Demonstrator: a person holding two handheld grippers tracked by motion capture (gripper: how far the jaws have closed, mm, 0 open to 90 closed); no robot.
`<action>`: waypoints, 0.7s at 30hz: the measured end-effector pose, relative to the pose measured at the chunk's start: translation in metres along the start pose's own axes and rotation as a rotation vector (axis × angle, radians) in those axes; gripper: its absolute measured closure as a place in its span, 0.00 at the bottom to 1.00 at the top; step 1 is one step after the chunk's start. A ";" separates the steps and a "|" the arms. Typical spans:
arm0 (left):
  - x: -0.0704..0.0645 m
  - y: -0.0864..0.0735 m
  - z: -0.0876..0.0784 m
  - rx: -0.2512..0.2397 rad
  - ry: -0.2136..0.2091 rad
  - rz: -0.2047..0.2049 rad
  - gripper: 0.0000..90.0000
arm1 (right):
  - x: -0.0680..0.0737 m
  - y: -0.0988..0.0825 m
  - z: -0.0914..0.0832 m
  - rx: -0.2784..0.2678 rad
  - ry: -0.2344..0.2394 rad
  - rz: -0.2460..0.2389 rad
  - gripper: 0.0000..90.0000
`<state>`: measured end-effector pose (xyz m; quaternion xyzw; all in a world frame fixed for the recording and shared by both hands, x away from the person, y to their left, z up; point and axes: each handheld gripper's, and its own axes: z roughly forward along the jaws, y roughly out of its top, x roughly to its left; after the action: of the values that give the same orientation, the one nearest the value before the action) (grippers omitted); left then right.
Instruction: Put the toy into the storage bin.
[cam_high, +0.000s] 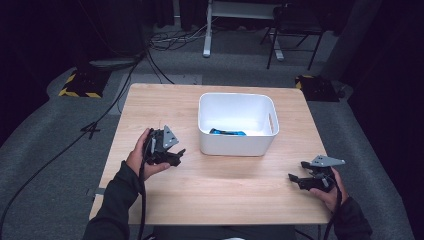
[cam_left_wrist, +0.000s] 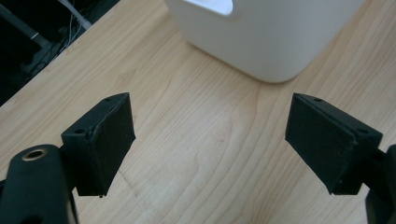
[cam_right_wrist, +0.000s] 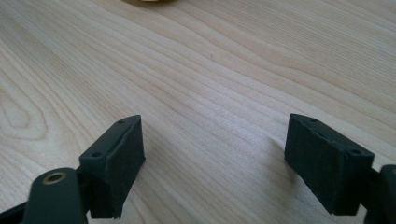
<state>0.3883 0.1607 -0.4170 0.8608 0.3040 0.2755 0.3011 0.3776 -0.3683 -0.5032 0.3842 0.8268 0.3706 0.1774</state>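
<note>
A white bin (cam_high: 236, 146) stands near the middle of the wooden table (cam_high: 220, 185), with a blue and black object (cam_high: 227, 132) lying on its floor. My left gripper (cam_high: 179, 154) hovers just left of the bin, held by a hand, its jaws open and empty. In the left gripper view the bin's rounded corner (cam_left_wrist: 266, 42) is close ahead of the left gripper (cam_left_wrist: 210, 140), with bare wood between the jaws. My right gripper (cam_high: 292, 178) rests low near the table's right front, open, pointing left. The right gripper view has the right gripper (cam_right_wrist: 212, 163) over bare wood.
The table's front half between the two hands is bare wood. Beyond the table lie cables on grey floor, a white desk leg (cam_high: 207, 30), a black chair (cam_high: 292, 30) and yellow-black striped floor plates (cam_high: 80, 85).
</note>
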 end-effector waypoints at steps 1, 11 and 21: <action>0.001 -0.002 -0.001 0.015 0.001 0.021 0.18 | 0.000 0.000 0.000 0.000 0.000 0.000 0.22; -0.004 -0.023 -0.004 0.053 0.017 0.024 0.18 | 0.000 0.000 0.000 0.000 -0.001 -0.001 0.22; -0.012 -0.043 -0.009 0.068 0.018 0.010 0.18 | 0.000 0.000 0.000 -0.001 -0.001 0.003 0.22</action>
<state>0.3590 0.1829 -0.4445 0.8695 0.3115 0.2744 0.2676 0.3776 -0.3680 -0.5034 0.3856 0.8259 0.3711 0.1776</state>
